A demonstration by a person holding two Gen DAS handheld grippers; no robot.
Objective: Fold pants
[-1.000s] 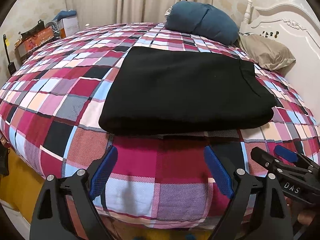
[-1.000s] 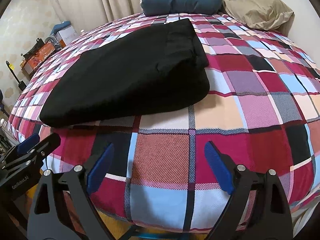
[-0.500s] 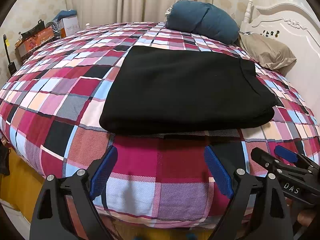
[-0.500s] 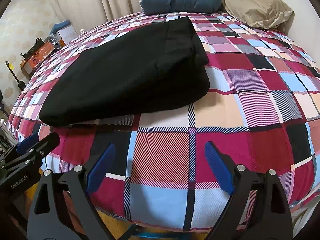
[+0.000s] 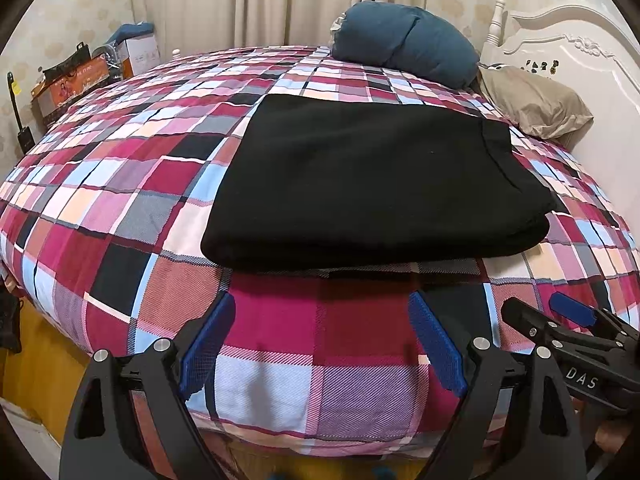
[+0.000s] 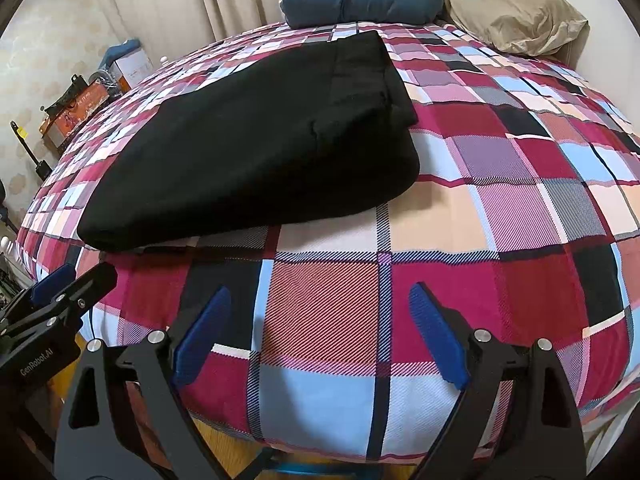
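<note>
Black pants [image 5: 372,184] lie folded into a flat rectangle on the plaid bedspread [image 5: 120,184]; they also show in the right wrist view [image 6: 264,148]. My left gripper [image 5: 320,344] is open and empty, held near the bed's front edge just short of the pants' near fold. My right gripper [image 6: 316,336] is open and empty, to the right of the left one, off the pants' near right corner. Each gripper shows in the other's view: the right one [image 5: 560,324], the left one [image 6: 60,284].
A blue pillow [image 5: 404,48] and a beige pillow [image 5: 532,104] lie at the bed's head by the white headboard [image 5: 580,52]. Boxes [image 5: 72,76] stand on the floor at the far left by the curtains. The wooden bed frame [image 5: 36,364] shows below the bedspread.
Both grippers have drifted very slightly; the pants sit a touch lower in the views. Nothing was grasped or released.
</note>
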